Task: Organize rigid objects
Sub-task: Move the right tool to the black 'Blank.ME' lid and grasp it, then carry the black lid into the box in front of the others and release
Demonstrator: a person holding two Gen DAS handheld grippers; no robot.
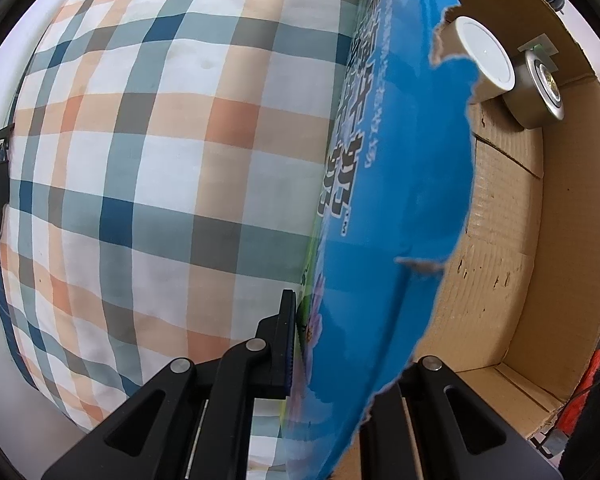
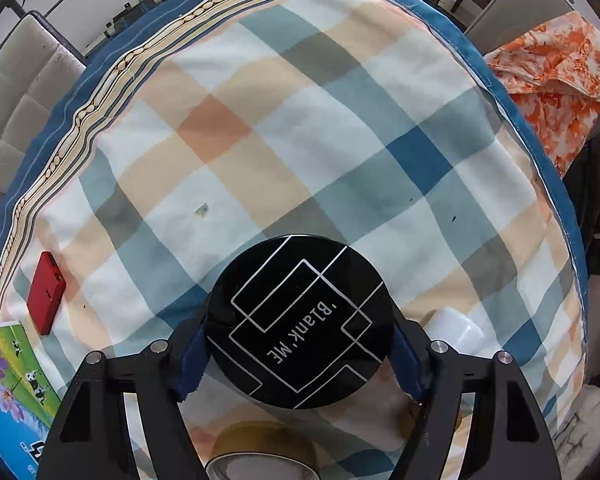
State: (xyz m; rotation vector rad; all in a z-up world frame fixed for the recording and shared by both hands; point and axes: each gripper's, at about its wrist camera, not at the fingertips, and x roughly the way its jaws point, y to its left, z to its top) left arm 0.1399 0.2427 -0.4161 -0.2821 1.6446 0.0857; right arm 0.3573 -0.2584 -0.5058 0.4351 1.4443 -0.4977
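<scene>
My left gripper (image 1: 340, 344) is shut on the torn blue flap (image 1: 392, 208) of a cardboard box (image 1: 496, 208); the right finger is hidden behind the flap. Inside the box lie a white-lidded round jar (image 1: 485, 54) and a silver round tin (image 1: 540, 88). My right gripper (image 2: 300, 340) is shut on a round black "Blank ME" compact (image 2: 300, 320), held above the plaid cloth (image 2: 300, 140). A red flat case (image 2: 46, 292) lies at the cloth's left. A white object (image 2: 458, 330) lies just right of the compact. A round yellowish tin (image 2: 260, 452) lies below the gripper.
The blue box corner (image 2: 8, 392) shows at lower left in the right wrist view. Orange patterned fabric (image 2: 556, 80) hangs over a chair at upper right. A padded grey bench (image 2: 16, 112) stands at the left. The plaid cloth (image 1: 160, 180) fills the left wrist view.
</scene>
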